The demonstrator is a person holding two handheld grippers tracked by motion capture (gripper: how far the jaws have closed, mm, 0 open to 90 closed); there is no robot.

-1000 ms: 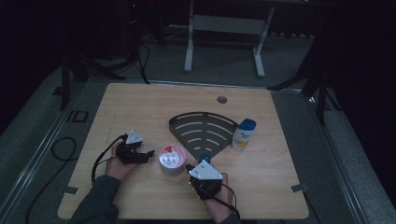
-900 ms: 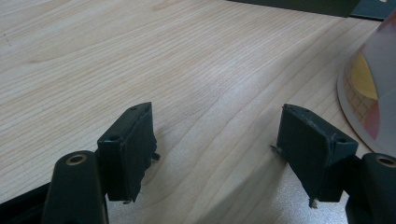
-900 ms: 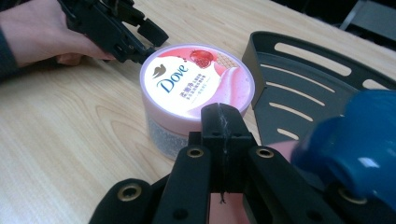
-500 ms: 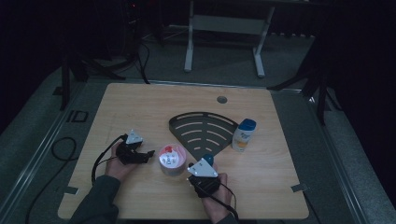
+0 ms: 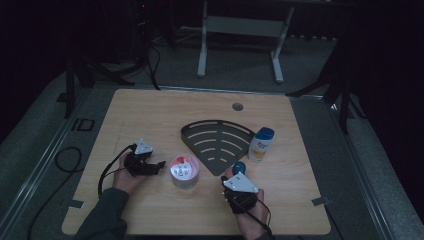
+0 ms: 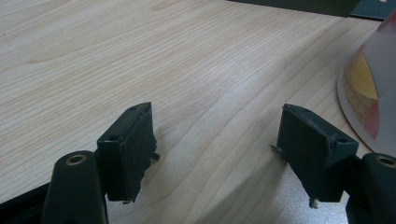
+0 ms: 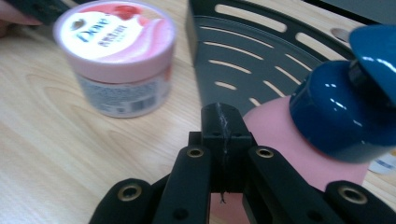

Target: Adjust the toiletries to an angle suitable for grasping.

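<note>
A pink Dove jar [image 5: 185,170] stands on the wooden table [image 5: 160,115], left of a black fan-shaped slotted rack [image 5: 215,142]. My left gripper [image 5: 161,166] lies left of the jar and points at it. Its jaws are open with only bare wood between them [image 6: 217,140], and the jar's edge [image 6: 373,84] is off to their right. My right gripper [image 5: 238,176] is near the front edge, shut [image 7: 222,121] with nothing between its jaws. A pink bottle with a blue cap [image 7: 327,112] lies just right of its tips; the cap [image 5: 239,167] sits at the rack's near corner.
A white bottle with a blue cap [image 5: 261,145] stands upright at the rack's right edge. A round cable hole [image 5: 237,106] is near the table's back edge. A metal stand [image 5: 240,30] is on the floor beyond the table.
My right gripper has shifted to the right along the front of the table, and the blue cap ahead of it now shows further right too. The left gripper and jar have stayed put.
</note>
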